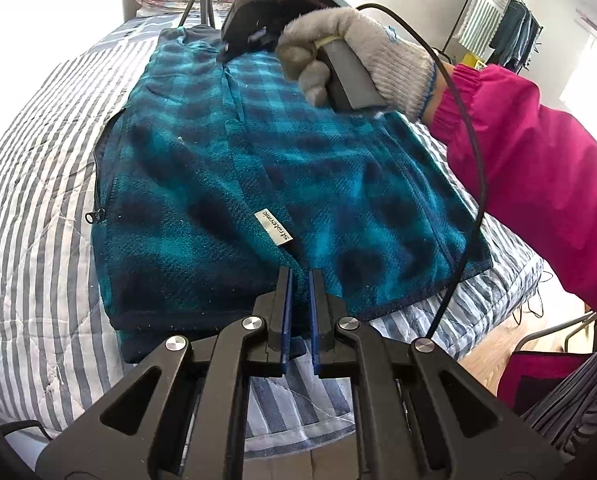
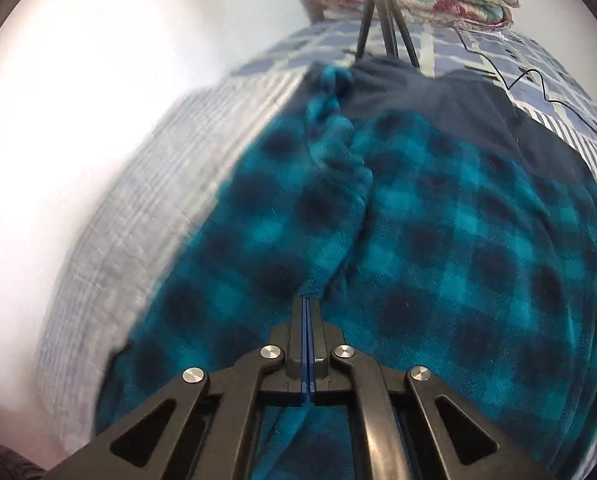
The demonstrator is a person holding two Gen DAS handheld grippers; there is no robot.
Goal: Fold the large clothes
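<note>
Mid-fold: plaid fleece jacket [image 1: 258, 168] lies flat on the bed [image 1: 30, 200]. Right hand-held gripper [image 2: 307, 304] pinches a jacket fold; left hand-held gripper [image 1: 300, 276] slightly spread at the jacket hem. Next: carry fold across.

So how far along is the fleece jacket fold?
The plaid fleece jacket lies folded narrow on the striped bedspread. The right gripper is shut on a fold of it; the left gripper hovers slightly open at the hem. The crosswise fold looks left.
</note>
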